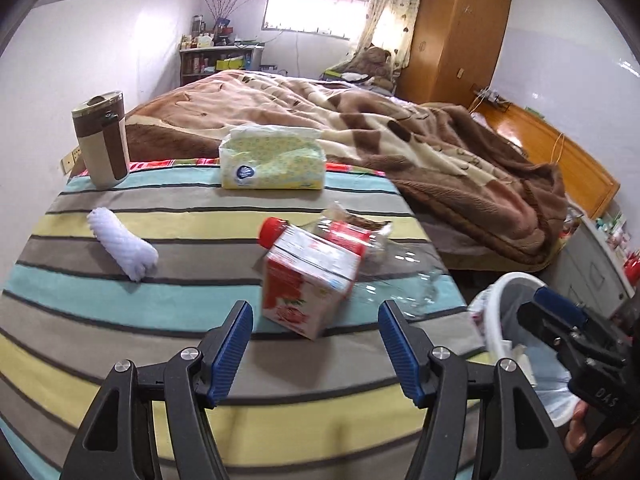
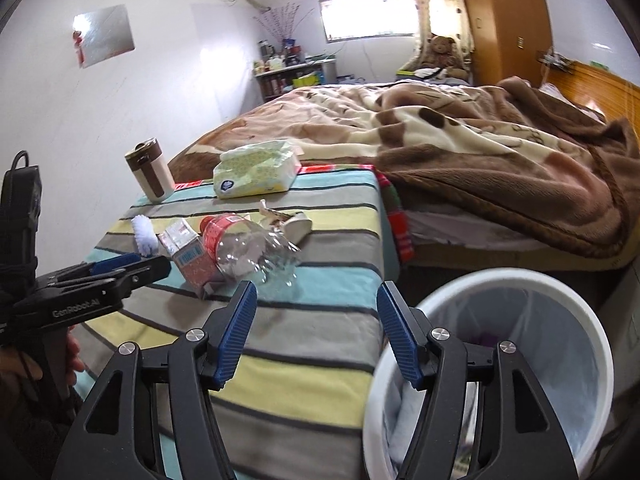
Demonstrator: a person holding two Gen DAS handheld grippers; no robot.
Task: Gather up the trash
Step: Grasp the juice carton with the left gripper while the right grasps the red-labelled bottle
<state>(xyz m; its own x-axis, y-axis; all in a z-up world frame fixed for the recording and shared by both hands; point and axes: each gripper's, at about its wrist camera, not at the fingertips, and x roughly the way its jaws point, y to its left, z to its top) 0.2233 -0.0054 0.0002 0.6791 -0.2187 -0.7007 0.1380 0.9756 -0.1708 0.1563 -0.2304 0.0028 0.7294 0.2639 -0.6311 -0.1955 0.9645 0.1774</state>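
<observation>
A red and white drink carton lies on the striped cloth of the table, just ahead of my left gripper, which is open and holds nothing. Behind the carton lie a clear plastic bottle with a red cap, a crumpled wrapper and a white foam net. In the right wrist view my right gripper is open and empty, between the table edge and the white bin. The bottle and carton lie ahead of it to the left.
A tissue pack and a brown and cream tumbler stand at the table's far edge. A bed with a brown blanket lies beyond. The lined bin stands on the floor to the right of the table. A hand holds each gripper.
</observation>
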